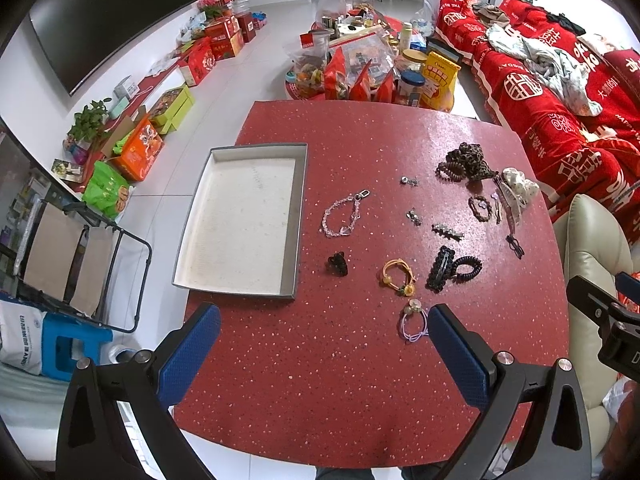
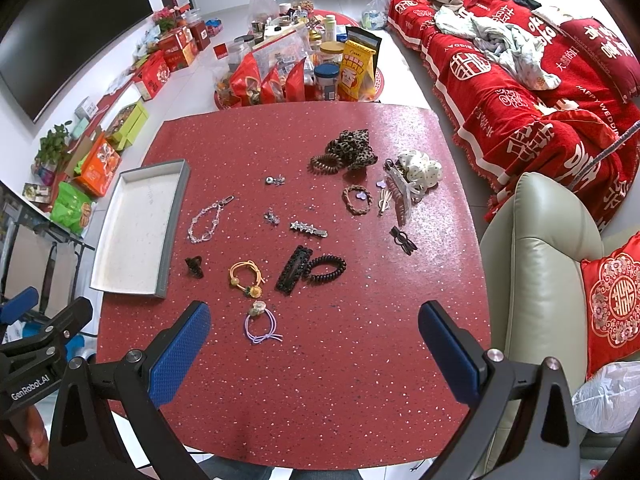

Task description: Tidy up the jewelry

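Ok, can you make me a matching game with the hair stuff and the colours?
Things:
1. tray
2. flower hair tie
3. bead hair tie
4. scrunchie

Colours:
A. orange
B. leopard print
C. grey with a white inside
D. lilac

Pairs: 1-C, 2-D, 3-A, 4-B

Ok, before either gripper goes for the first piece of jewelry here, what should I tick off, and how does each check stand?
1. Left gripper open, holding nothing: ok.
2. Right gripper open, holding nothing: ok.
3. Grey tray has room for pieces: ok, nothing lies in it.
4. Purple hair tie, nearest the grippers, lies apart from the other pieces: ok.
5. Black hair clip apart from the black coil tie: not ok, they touch.
6. Pile by the leopard scrunchie untangled: cannot tell.
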Demonstrator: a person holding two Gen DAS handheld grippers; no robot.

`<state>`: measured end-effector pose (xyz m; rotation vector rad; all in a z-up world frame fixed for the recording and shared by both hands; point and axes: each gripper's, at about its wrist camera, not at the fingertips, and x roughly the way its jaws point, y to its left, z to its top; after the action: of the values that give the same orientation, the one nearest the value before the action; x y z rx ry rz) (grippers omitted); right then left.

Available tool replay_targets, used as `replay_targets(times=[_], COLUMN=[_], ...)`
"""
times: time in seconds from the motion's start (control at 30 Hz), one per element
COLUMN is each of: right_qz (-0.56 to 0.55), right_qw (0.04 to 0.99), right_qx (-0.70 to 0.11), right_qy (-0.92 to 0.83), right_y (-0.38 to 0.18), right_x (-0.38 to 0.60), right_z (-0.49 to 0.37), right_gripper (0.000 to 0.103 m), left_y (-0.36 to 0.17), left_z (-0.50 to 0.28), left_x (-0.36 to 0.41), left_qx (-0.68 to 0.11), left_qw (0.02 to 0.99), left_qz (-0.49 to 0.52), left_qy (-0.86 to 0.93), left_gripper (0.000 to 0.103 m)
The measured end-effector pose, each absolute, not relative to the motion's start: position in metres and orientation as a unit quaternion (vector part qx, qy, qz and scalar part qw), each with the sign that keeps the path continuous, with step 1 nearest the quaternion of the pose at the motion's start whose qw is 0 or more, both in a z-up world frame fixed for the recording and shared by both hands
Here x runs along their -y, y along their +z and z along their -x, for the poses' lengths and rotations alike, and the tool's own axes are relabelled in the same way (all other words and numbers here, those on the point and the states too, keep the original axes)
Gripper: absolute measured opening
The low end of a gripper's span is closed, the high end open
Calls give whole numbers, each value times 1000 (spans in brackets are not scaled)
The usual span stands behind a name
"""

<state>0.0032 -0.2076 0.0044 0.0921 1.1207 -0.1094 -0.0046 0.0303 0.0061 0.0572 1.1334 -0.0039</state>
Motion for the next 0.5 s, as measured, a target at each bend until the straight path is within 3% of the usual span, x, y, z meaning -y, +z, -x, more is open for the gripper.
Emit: replay_targets(times=[0.5], right_qz=[-44], right_qw=[844], right_qx=[-532], right_qy=[-52], right_y=[4], right_x=[208], right_z=[-4], right_gripper=[103], left_y=[6], left_z=[8], left_x=[-32], left_qx=[-539], left_qw=[842], left_qz=[-27], left_qy=[-2], left_gripper=[103])
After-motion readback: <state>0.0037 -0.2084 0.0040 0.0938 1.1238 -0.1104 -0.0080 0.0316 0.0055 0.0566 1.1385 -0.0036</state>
